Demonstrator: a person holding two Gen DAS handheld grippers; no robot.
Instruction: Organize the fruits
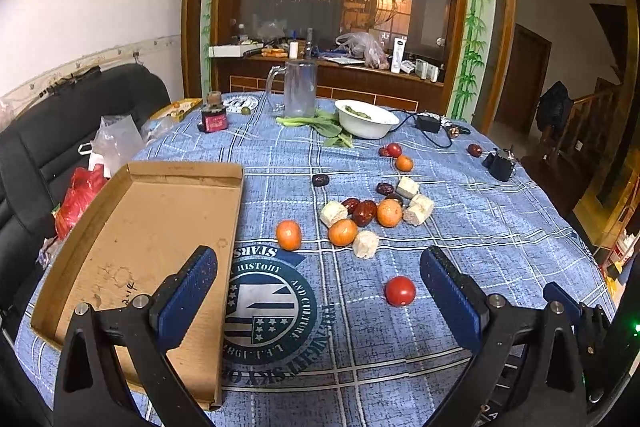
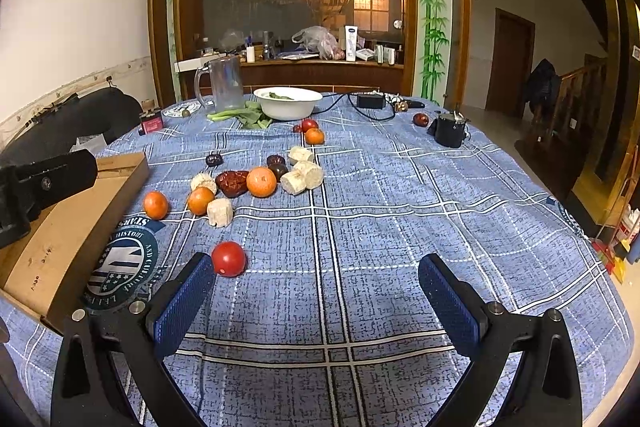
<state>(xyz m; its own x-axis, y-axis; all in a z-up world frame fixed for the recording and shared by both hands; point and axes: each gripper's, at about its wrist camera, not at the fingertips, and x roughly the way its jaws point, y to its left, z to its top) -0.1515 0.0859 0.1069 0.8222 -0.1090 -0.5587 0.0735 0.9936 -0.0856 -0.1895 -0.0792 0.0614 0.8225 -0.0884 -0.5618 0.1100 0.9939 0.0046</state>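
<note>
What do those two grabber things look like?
Both the left gripper and the right gripper have black plastic arms with silver bolts. Each has two flat fingers covered in bumpy, dark blue rubber pads.

The table wears a woven blue cloth (image 2: pixel 400 227), matt and plaid. The tray (image 1: pixel 152 227) is plain brown cardboard — dull, scuffed. A tomato (image 1: pixel 400 291) shines glossy and smooth; the mug (image 1: pixel 298 89) is clear glass; the bowl (image 1: pixel 366 119) looks smooth white.
</note>
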